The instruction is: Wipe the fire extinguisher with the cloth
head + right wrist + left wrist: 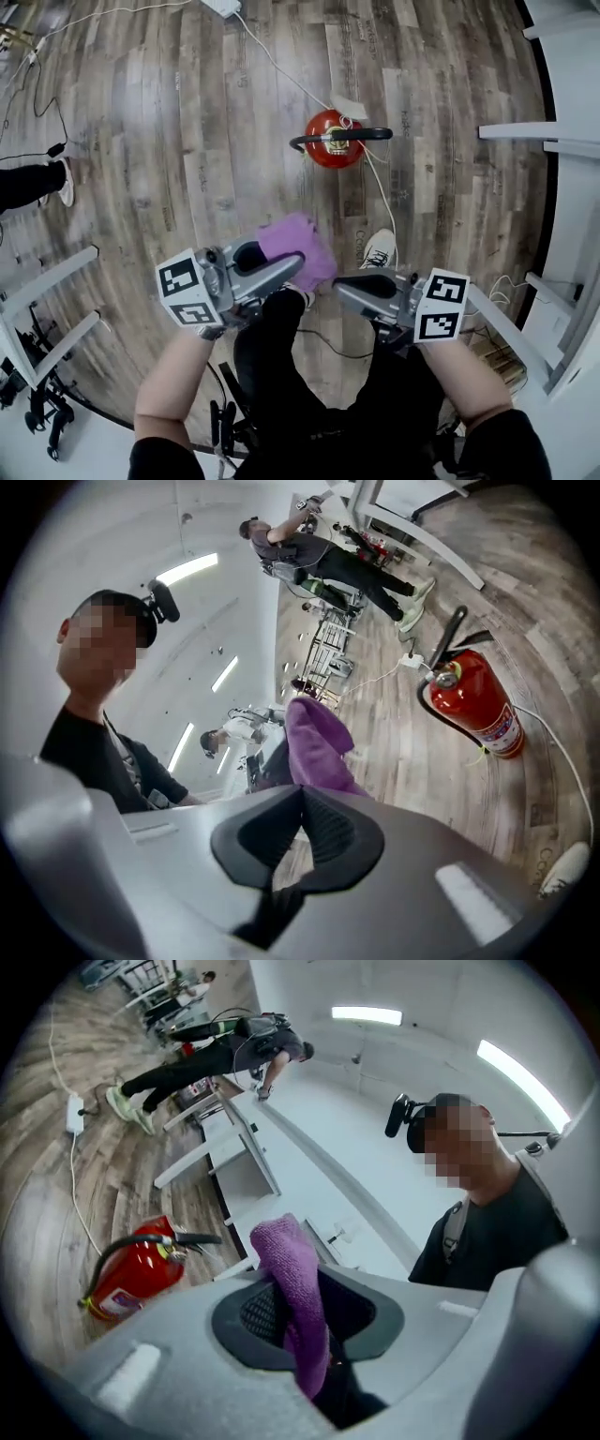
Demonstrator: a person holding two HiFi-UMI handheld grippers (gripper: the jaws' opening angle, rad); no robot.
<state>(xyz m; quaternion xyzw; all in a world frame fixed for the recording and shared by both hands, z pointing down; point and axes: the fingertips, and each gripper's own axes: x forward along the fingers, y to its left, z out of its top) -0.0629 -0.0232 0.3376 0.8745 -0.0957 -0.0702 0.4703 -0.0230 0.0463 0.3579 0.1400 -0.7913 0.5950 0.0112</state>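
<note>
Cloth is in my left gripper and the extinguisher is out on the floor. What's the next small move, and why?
Probably bring the left gripper forward and down toward the red fire extinguisher. Its jaws are clamped on the purple cloth, but the cloth is in the air, clearly apart from the extinguisher on the wood floor ahead. The right gripper is shut and empty.

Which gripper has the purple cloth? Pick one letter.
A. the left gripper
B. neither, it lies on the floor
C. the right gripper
A: the left gripper view shows the purple cloth pinched between the jaws of the left gripper, while the jaws of the right gripper are together with nothing between them.
</note>
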